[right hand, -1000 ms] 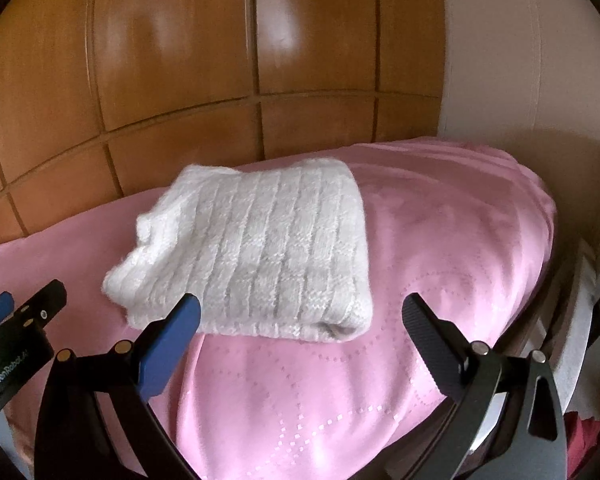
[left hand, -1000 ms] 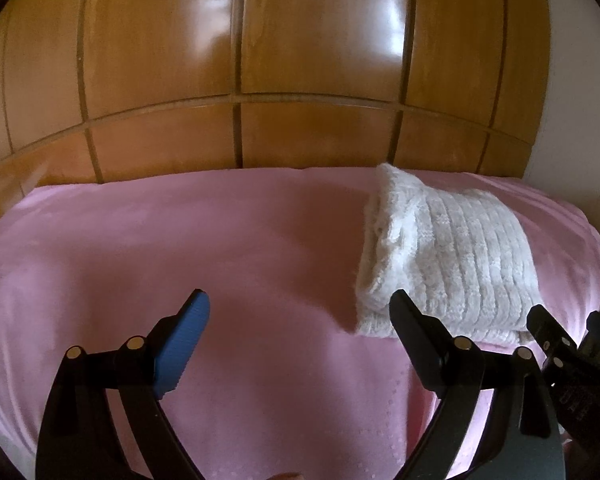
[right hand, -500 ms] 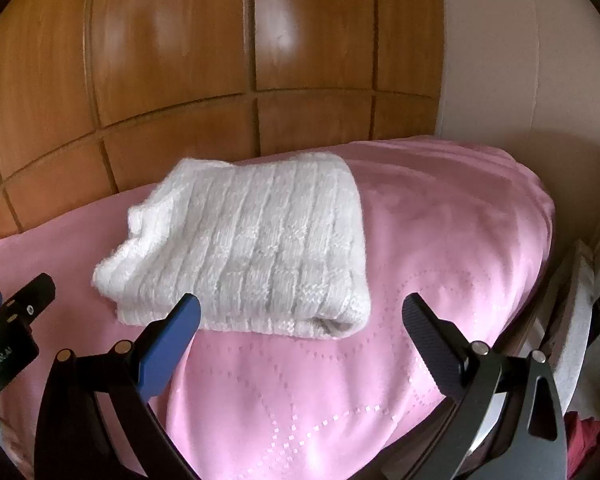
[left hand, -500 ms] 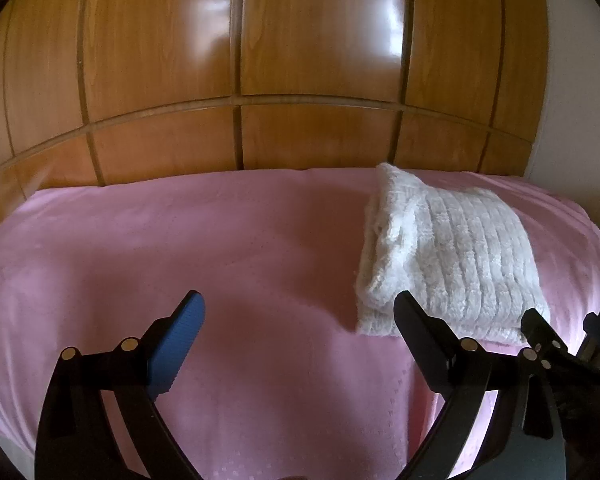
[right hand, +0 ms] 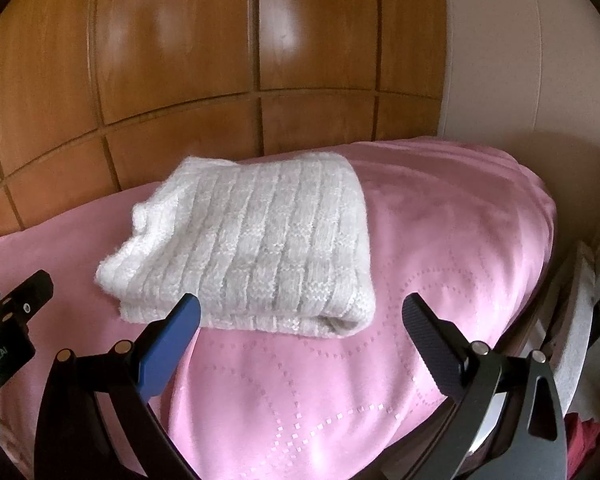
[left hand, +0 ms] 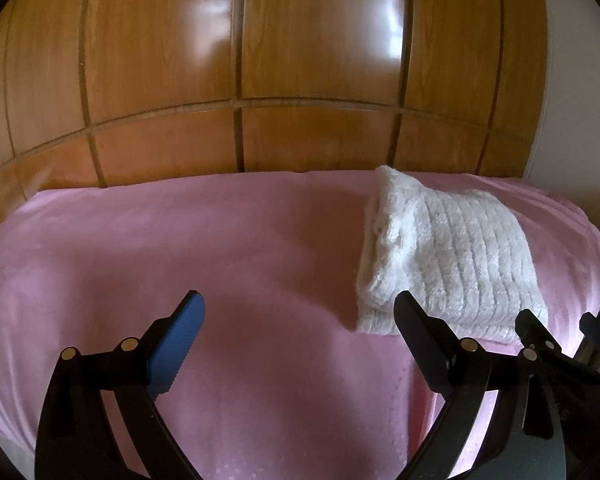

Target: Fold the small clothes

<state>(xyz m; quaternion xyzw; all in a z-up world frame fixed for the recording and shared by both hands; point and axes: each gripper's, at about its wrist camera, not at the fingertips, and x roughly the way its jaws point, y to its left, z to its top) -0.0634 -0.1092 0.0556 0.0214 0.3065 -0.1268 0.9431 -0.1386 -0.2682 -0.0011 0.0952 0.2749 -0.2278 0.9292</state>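
since the white knit garment (right hand: 256,240) already lies in a compact folded block on the pink bedspread (right hand: 440,240), toward the wooden panelling (right hand: 180,60) at the far edge, the fold itself looks finished or nearly so. in the left wrist view it sits at about two o'clock from the left gripper (left hand: 298,338), whose fingers stand wide apart and hold nothing. in the right wrist view it lies at about eleven o'clock from the right gripper (right hand: 300,338), likewise spread open and empty, with the near fold edge just beyond its blue pad.

the knit looks thick, soft and light, with a ribbed, fuzzy surface that should grip well but will sag and slump if lifted by one corner. its left side shows loose, bunched layers, so a pinch there would likely catch only some plies. the rounded fold along the right side and near edge is the safer hold: close on all layers together, ideally one gripper at each end, and avoid snagging the loops.
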